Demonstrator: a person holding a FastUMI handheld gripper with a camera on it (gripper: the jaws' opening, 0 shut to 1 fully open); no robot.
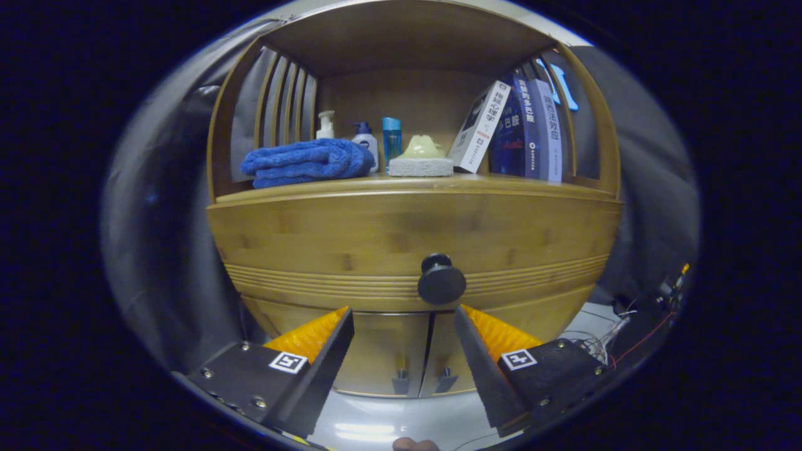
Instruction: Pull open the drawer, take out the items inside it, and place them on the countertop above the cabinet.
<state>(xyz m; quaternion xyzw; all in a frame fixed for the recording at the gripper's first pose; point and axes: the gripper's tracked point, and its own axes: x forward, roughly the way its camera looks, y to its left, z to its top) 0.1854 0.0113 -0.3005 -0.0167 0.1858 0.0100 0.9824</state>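
A bamboo cabinet stands just ahead of me. Its drawer front (351,241) is closed flush, with a round dark knob (442,280) in the middle. My gripper (404,312) is open, its fingers apart just below the knob and short of it, holding nothing. Above the drawer is the countertop shelf (413,183), which carries a folded blue towel (307,161), two pump bottles (326,125), a slim blue bottle (391,139), a pale soap on a sponge-like block (421,160) and leaning books (514,128). The drawer's inside is hidden.
Below the drawer are two cabinet doors (407,354) with small handles. Loose wires and electronics (626,326) lie on the surface to the right of the cabinet. Grey cloth hangs on both sides.
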